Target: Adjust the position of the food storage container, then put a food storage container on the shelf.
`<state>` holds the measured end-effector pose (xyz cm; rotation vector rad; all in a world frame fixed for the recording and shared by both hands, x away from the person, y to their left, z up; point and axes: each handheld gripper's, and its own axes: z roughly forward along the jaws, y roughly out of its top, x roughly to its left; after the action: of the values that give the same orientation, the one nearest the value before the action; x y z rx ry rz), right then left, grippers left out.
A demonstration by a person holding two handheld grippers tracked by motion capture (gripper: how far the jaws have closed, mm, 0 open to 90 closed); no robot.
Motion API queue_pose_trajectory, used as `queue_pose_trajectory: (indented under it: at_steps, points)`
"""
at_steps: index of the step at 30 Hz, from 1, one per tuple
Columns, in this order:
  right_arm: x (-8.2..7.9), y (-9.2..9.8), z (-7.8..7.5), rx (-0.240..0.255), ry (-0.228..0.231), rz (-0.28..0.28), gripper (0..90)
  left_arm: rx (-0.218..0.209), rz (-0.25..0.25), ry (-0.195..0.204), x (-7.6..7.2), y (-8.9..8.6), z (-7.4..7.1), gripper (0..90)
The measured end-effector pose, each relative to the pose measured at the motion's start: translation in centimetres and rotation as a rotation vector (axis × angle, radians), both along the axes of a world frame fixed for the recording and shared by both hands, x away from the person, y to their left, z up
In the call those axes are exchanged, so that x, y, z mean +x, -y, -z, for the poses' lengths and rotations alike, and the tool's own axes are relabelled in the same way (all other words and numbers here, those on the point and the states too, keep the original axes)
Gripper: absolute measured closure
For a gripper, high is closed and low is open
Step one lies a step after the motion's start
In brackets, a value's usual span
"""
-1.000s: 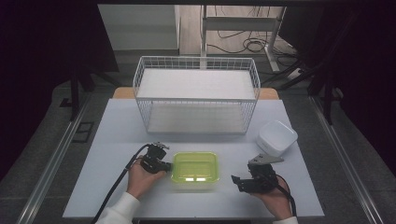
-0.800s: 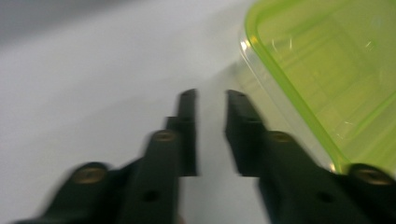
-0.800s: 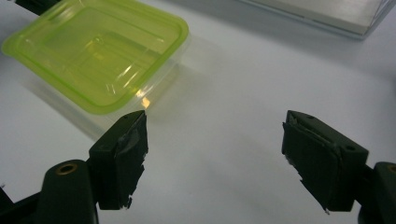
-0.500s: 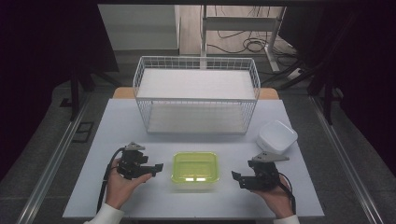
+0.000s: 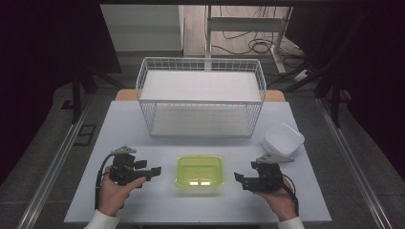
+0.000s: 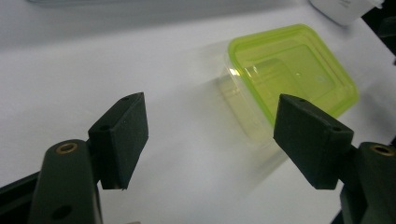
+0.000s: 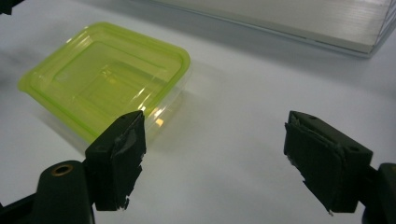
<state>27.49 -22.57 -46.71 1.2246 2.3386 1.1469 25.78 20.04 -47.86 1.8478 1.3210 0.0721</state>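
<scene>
We see a green-lidded box (image 5: 200, 171) standing flat on the white table (image 5: 157, 205), near its front edge and midway between our two hands; its lid is on and its clear walls show below the green rim. Our left gripper (image 5: 154, 171) sits just to the left of the box, apart from it, held in the left hand (image 5: 112, 193); its jaws have just been opening and now stand wide with nothing between them — in the left gripper view (image 6: 210, 140) the box (image 6: 292, 77) lies beyond the pads, untouched. Our right gripper (image 5: 237, 178) rests at the other side, also clear of the box, pointing toward it; its jaws are spread wide and empty, and in the right gripper view (image 7: 215, 158) the box (image 7: 107, 79) lies ahead of the left pad. Behind the box stands a white wire basket (image 5: 200, 102); a white bowl (image 5: 282, 140) sits near the right gripper, toward the table's right edge.
</scene>
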Motion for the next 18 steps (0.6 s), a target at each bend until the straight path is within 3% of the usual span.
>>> queue_pose_trajectory:
  at_steps: [10,15,18]
  points:
    - [-0.2,0.31,-0.04,0.0,-0.015,0.022,21.1,-0.009,0.007,-0.004,0.09,0.36,-0.14,25.2]
    - [-0.26,0.22,0.05,0.03,-0.044,0.029,20.9,-0.038,0.024,-0.013,0.27,0.79,-0.15,26.3]
    - [-0.42,0.29,-0.01,0.072,-0.074,0.039,20.2,-0.069,0.043,-0.023,0.38,0.94,-0.1,29.6]
